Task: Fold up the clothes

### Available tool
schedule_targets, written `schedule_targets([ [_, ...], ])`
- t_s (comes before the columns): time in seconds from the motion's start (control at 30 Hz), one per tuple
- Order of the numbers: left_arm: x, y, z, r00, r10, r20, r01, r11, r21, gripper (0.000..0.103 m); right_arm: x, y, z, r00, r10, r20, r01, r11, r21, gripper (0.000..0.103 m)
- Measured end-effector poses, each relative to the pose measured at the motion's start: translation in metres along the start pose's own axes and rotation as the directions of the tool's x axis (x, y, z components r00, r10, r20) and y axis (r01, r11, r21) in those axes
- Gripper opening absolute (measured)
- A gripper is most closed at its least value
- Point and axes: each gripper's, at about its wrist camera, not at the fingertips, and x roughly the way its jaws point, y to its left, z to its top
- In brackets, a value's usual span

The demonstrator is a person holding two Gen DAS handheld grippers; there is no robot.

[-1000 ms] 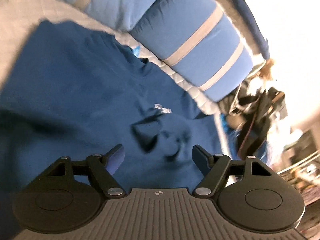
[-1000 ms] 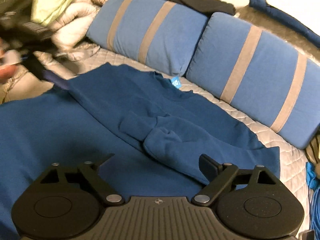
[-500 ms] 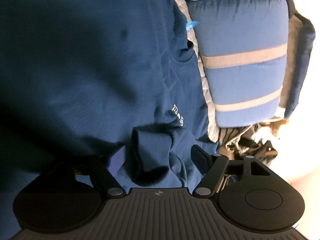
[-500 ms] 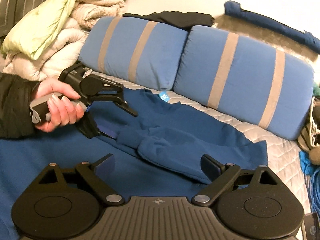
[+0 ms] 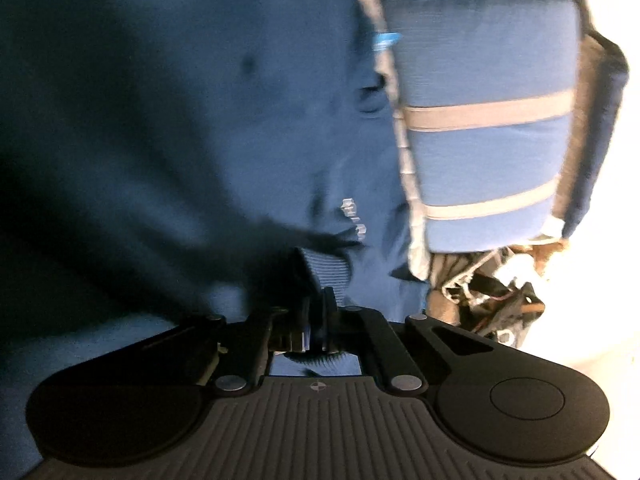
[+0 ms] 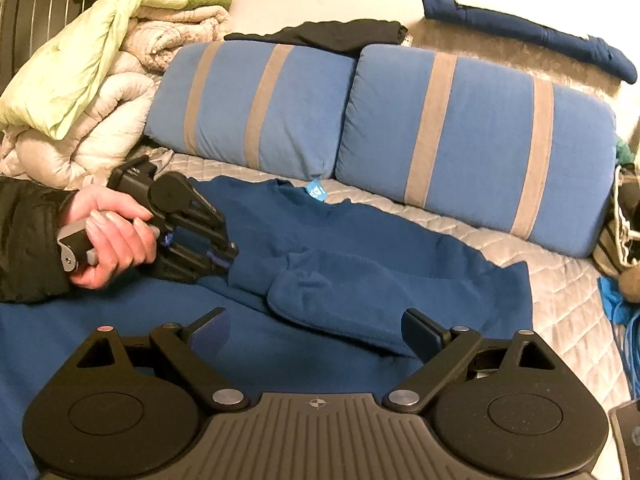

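Note:
A dark blue sweatshirt [image 6: 360, 248] lies spread on the bed, one sleeve [image 6: 320, 280] folded across its chest. My left gripper [image 5: 316, 308] is shut on the ribbed cuff [image 5: 326, 272] of that sleeve; it also shows in the right wrist view [image 6: 230, 258], held by a hand at the left. My right gripper [image 6: 316, 330] is open and empty, hovering over the sweatshirt's lower part in front of the sleeve.
Two blue cushions with tan stripes [image 6: 472, 136] stand along the back of the quilted bed [image 6: 560, 280]. A pile of pale bedding [image 6: 80, 92] sits at back left. Bags and cords [image 6: 620, 240] lie at the right edge.
My left gripper has closed on the sleeve cuff that lay between its open fingers. The right gripper stayed open and nearly still.

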Motion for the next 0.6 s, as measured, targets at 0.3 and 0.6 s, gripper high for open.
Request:
schedule_targets([
  [0.3, -0.042, -0.079, -0.009, 0.995, -0.082, 0.055, 0.062, 0.951, 0.302, 0.005, 0.011, -0.03, -0.01, 0.991, -0.127, -0.031, 0.127, 0.992, 0.018, 0.103],
  [0.6, -0.076, -0.145, -0.018, 0.986, -0.127, 0.104, 0.061, 0.871, 0.487, 0.005, 0.053, -0.093, -0.043, 0.936, -0.331, -0.123, 0.344, 0.932, 0.112, 0.103],
])
